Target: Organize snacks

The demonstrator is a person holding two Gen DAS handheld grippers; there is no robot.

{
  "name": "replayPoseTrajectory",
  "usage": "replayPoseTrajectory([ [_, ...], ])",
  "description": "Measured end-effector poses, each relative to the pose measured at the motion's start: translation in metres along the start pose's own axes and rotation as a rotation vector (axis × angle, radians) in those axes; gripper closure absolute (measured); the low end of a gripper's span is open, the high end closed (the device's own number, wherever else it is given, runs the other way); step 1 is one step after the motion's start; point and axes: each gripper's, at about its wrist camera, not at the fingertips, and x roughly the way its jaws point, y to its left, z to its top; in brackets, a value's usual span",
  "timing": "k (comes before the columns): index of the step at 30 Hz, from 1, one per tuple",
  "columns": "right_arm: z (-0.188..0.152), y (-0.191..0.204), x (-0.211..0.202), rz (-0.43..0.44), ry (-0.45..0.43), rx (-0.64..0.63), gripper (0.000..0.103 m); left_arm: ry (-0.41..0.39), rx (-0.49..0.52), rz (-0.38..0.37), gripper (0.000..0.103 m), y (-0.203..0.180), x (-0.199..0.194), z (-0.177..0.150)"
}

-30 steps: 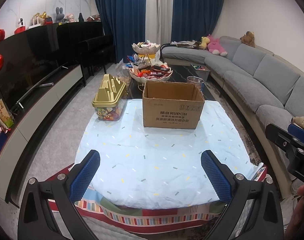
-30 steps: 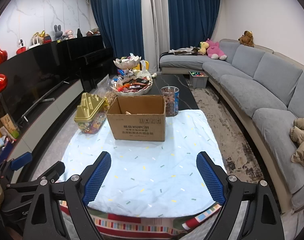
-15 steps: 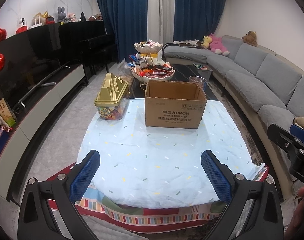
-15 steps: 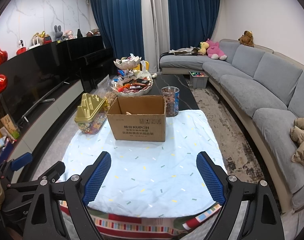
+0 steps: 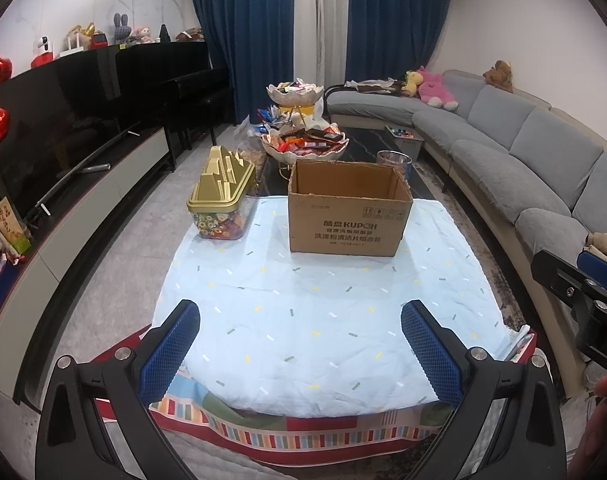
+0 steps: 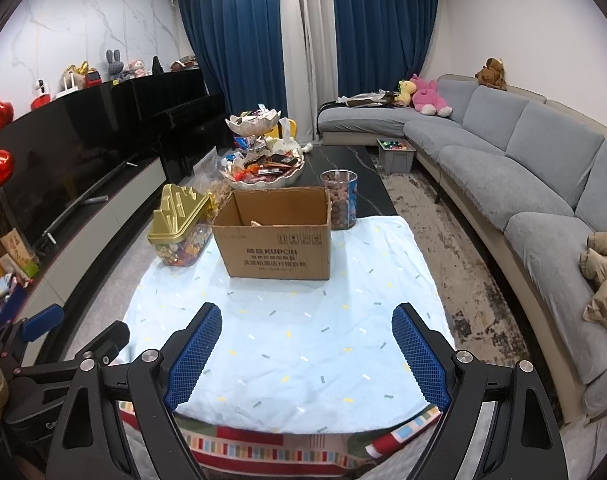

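Right wrist view: both hand-held grippers, left (image 5: 299, 354) and right (image 6: 305, 356), gape empty; ahead, cardboard box (image 6: 277, 240) holds something indistinct, snack bowls (image 6: 263, 170) beyond it full.

Both the left gripper (image 5: 301, 354) and right gripper (image 6: 306, 354) share one build: black angular frames with silver screws, and blue jaws with a fine grid texture. White lettering marks the black bodies.
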Motion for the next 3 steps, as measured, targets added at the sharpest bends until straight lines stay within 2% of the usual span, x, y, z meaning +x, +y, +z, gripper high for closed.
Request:
replayPoseTrajectory([
  [3,-0.0010,0.0013,0.0021,-0.003,0.001,0.000,0.015,0.005,0.004,0.000,0.001,-0.0001,0.0024,-0.0003],
])
